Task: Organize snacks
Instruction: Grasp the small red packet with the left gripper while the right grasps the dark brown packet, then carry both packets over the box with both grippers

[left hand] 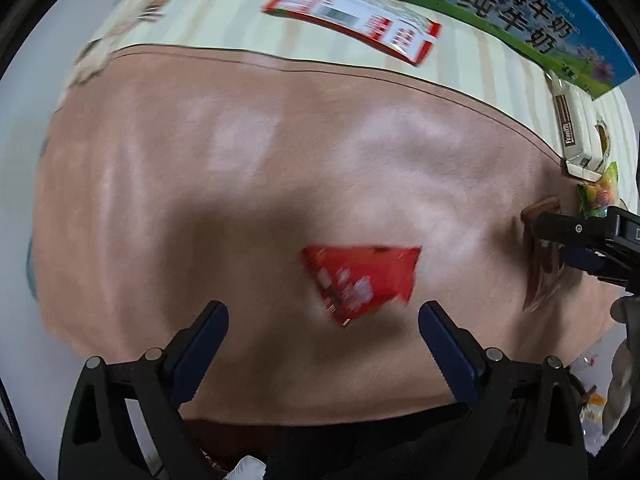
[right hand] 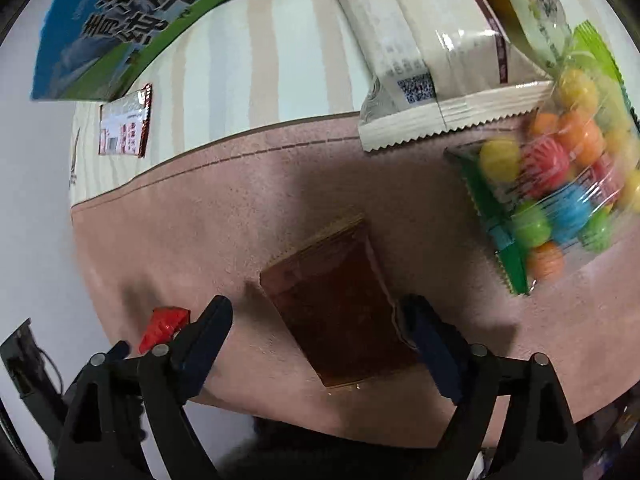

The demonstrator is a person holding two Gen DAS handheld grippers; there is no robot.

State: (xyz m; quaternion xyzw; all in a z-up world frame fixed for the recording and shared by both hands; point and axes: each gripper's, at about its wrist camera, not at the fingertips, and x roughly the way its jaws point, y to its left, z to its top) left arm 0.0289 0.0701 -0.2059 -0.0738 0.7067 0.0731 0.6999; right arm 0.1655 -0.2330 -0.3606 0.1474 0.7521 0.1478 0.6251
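Observation:
A small red snack packet [left hand: 360, 278] lies on the pink mat [left hand: 200, 200], just ahead of my open, empty left gripper [left hand: 322, 314]. It shows in the right wrist view [right hand: 164, 326] at the lower left. A brown snack packet [right hand: 340, 312] lies flat on the mat [right hand: 200, 220] between the open fingers of my right gripper [right hand: 318, 312]; whether the pads touch it I cannot tell. The right gripper [left hand: 560, 236] shows over that brown packet [left hand: 540, 280] in the left wrist view.
A red-and-white packet [left hand: 352, 20] [right hand: 126, 128] and a blue-green milk carton box [left hand: 540, 20] [right hand: 120, 20] lie on the striped cloth beyond the mat. Cream wafer packs [right hand: 432, 80] [left hand: 576, 136] and a clear bag of coloured gum balls [right hand: 560, 184] [left hand: 598, 194] sit at the mat's right.

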